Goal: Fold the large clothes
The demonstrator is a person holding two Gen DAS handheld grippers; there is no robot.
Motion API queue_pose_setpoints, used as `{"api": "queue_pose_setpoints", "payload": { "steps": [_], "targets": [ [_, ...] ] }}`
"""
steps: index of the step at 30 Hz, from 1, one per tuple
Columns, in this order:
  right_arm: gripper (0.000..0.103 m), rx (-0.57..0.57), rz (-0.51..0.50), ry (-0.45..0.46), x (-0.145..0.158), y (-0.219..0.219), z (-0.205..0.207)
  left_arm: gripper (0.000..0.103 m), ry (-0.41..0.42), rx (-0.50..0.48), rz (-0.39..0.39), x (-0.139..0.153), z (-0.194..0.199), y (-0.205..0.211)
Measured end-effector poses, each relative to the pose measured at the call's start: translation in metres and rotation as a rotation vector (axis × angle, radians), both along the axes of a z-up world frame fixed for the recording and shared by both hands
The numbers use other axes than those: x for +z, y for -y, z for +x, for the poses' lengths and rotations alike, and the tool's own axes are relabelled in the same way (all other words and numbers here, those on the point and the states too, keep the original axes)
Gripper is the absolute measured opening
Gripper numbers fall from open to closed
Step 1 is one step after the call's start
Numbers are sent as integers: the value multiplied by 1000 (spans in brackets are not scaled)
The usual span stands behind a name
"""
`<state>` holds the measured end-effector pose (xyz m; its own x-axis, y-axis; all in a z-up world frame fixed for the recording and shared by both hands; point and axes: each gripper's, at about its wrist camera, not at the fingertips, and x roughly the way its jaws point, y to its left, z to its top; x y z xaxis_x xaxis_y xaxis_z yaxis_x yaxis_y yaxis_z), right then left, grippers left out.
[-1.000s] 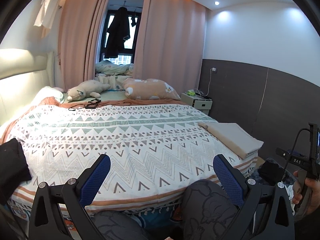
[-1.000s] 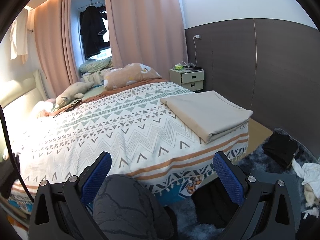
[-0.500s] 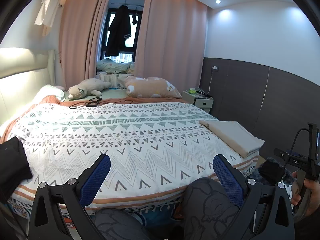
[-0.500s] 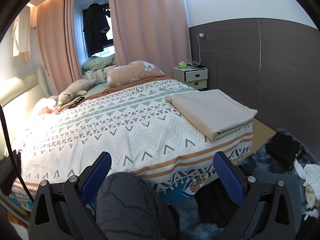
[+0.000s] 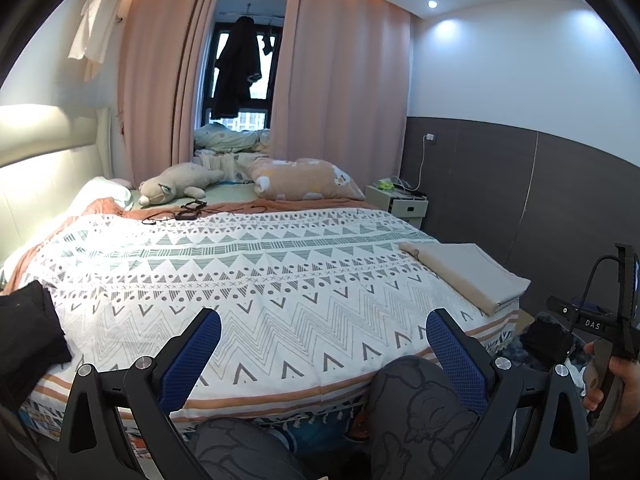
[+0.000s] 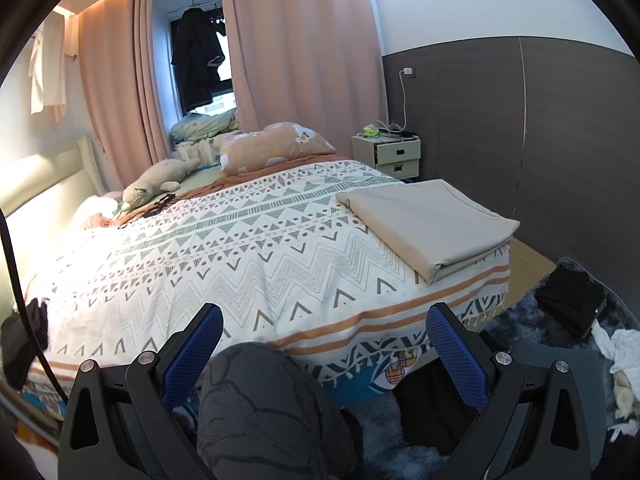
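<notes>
A beige cloth (image 6: 430, 222) lies folded into a neat rectangle at the right front corner of the bed; it also shows in the left wrist view (image 5: 466, 274). A black garment (image 5: 26, 338) lies at the bed's left front edge. My left gripper (image 5: 322, 354) is open and empty, held off the foot of the bed above my knees. My right gripper (image 6: 324, 354) is open and empty, also short of the bed. The right hand and its gripper body (image 5: 614, 328) show at the right edge of the left wrist view.
The bed (image 5: 256, 280) has a white zigzag cover. A plush toy (image 5: 176, 182), a pillow (image 5: 304, 180) and cables (image 5: 180, 214) lie at its far end. A nightstand (image 6: 386, 156) stands by the dark wall. Dark and white clothes (image 6: 568, 306) lie on the floor at right.
Both grippers have drawn back and tilted up a little, so the bed sits slightly lower and farther in both views. Both stay open and empty.
</notes>
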<state>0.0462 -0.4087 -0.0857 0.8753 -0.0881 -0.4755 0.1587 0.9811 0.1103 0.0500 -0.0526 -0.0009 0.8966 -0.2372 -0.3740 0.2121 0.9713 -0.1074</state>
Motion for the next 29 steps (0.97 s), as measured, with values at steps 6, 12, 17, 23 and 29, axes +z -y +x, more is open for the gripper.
{"api": "queue_pose_setpoints", "payload": {
  "steps": [6,12,17,23,29],
  "targets": [
    [102,23,5,4,-1,-2,-11,102,-1,2,-16,1,-8,-1],
    [102,30,-2,12,-2,-4,-20,102,22,4,43,3,-12,6],
    [102,21,8,21,0,0,-21,102,38,-24,71,1,-16,15],
    [102,19,18,19,-4,-3,-23,102,28,-43,47,0,-21,19],
    [102,18,27,10,-11,-8,-30,102,31,-47,32,0,-30,14]
  ]
}}
